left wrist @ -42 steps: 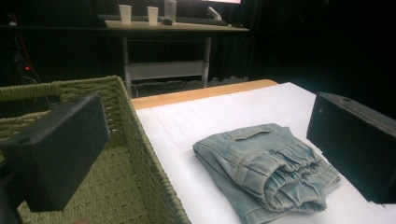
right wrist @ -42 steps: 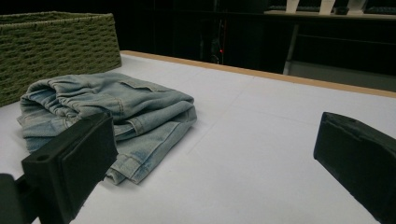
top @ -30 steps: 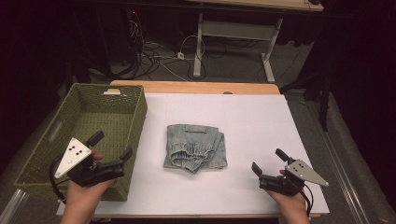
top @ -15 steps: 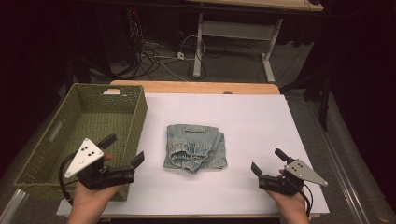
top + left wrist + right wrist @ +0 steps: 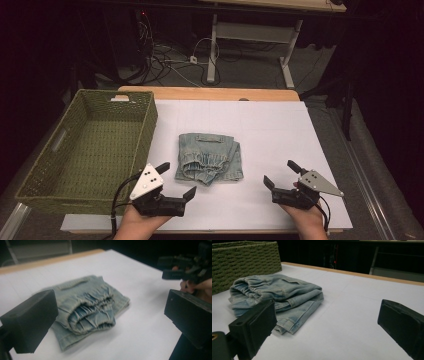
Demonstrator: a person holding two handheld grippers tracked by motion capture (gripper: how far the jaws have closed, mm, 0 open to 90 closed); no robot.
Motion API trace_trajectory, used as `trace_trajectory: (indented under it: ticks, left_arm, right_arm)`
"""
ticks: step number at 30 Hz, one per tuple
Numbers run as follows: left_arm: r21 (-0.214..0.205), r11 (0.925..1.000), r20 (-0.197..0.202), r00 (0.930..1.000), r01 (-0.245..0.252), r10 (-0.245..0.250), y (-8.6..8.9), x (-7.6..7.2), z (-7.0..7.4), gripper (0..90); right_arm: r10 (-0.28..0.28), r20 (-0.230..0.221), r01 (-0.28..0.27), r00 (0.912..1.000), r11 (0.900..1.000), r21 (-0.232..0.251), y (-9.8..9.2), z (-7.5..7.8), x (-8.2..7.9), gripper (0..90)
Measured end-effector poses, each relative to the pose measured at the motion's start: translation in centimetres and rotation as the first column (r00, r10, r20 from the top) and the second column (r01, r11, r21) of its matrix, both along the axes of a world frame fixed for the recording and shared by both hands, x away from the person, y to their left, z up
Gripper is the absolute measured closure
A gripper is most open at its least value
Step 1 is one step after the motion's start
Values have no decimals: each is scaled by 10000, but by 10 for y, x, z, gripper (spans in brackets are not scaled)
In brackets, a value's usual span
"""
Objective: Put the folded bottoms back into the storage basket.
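High view shows the folded jeans (image 5: 210, 163) lying mid-table on the white sheet (image 5: 270, 125), while the left gripper (image 5: 176, 181), jaws apart, has moved from the green basket (image 5: 80, 150) to just beside them, and the right gripper (image 5: 281, 175), also apart, stays near.

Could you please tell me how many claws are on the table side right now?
2. The left claw hovers open near the basket, and the right claw hovers open right of the jeans.
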State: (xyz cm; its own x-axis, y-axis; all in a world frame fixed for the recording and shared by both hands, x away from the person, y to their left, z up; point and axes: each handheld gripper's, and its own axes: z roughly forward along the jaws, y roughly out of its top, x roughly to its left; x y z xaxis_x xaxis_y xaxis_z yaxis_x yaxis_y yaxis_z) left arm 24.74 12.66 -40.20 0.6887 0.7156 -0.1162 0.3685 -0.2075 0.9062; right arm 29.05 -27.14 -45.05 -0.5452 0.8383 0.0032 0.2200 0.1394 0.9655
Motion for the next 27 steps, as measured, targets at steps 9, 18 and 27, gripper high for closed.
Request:
trace_trajectory:
  ticks: [9,18,27]
  left_arm:
    - [1416,9898,-1676,9851,-142,381,-13,30,-43,0]
    - [2737,9508,-1972,9591,-1452,2032,-6,46,-77,379]
    - [3249,9328,-1834,9572,-1560,2240,-6,60,-83,545]
  right_arm:
    - [495,-630,-503,9968,9987,-122,18,0,8,155]
    - [1261,-2546,-1453,9588,9877,-581,52,-10,42,459]
    - [1365,-4004,-2167,9061,9627,-1622,88,-29,64,402]
